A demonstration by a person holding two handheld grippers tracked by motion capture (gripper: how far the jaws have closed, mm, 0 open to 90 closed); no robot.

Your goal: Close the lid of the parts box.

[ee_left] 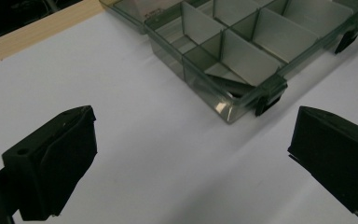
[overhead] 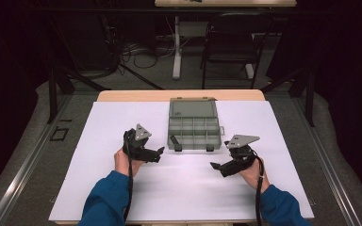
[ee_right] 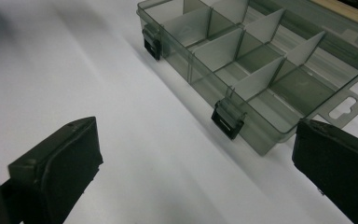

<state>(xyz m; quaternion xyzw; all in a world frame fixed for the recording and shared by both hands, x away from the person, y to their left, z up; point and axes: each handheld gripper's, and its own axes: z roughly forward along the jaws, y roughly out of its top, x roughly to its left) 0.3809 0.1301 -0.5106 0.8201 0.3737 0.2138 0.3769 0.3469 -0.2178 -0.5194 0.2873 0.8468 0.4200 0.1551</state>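
— Gripper states? Left gripper (overhead: 159,153) and right gripper (overhead: 215,166) both had their jaws spread wide, holding nothing, low over the white tabletop (overhead: 99,141).

— And the organizer box (overhead: 193,132)?

— It lay open at mid-tabletop, lid (overhead: 193,108) folded back, just beyond both grippers (compartments looked empty). I judged it light, stiff, slick plastic; best taken by a side wall or the lid's edge near the black latches (ee_right: 227,117).

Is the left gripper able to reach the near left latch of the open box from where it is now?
Probably yes. The left gripper has open jaws, and bare white table lies between it and the latch on the box.
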